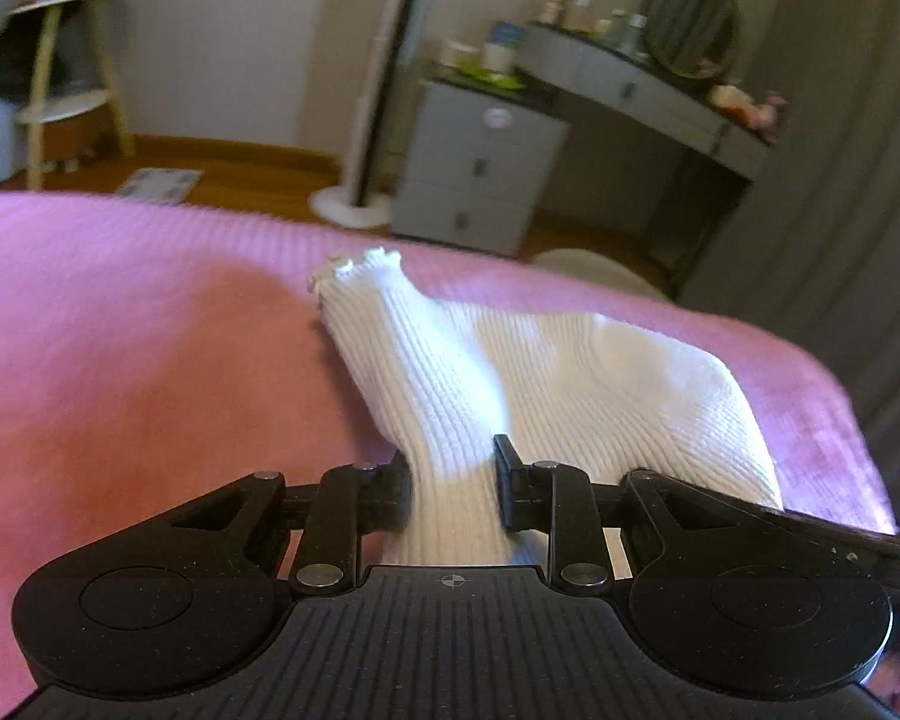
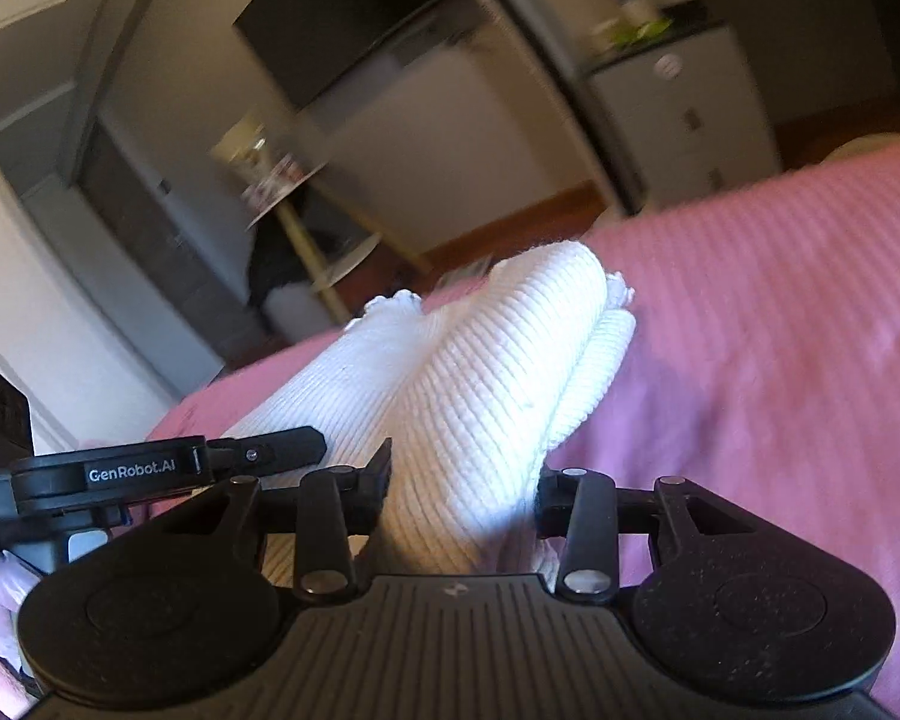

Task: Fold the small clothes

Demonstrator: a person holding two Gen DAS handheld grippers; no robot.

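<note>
A white ribbed knit garment [image 1: 510, 372] with a frilled edge lies on the pink bedspread [image 1: 120, 330]. My left gripper [image 1: 453, 480] is shut on its near end, the cloth bunched between the jaws. In the right wrist view the same white garment [image 2: 480, 372] is doubled over in thick folds, and my right gripper [image 2: 462, 492] is shut on its near end. The left gripper [image 2: 150, 468] shows at the left of that view, close beside the right one.
The pink bedspread [image 2: 780, 330] extends all around the garment. Beyond the bed's far edge stand a grey drawer unit [image 1: 480, 168], a grey dressing table with a round mirror [image 1: 690, 24], a white tower fan [image 1: 378, 90] and a small shelf [image 1: 72, 78].
</note>
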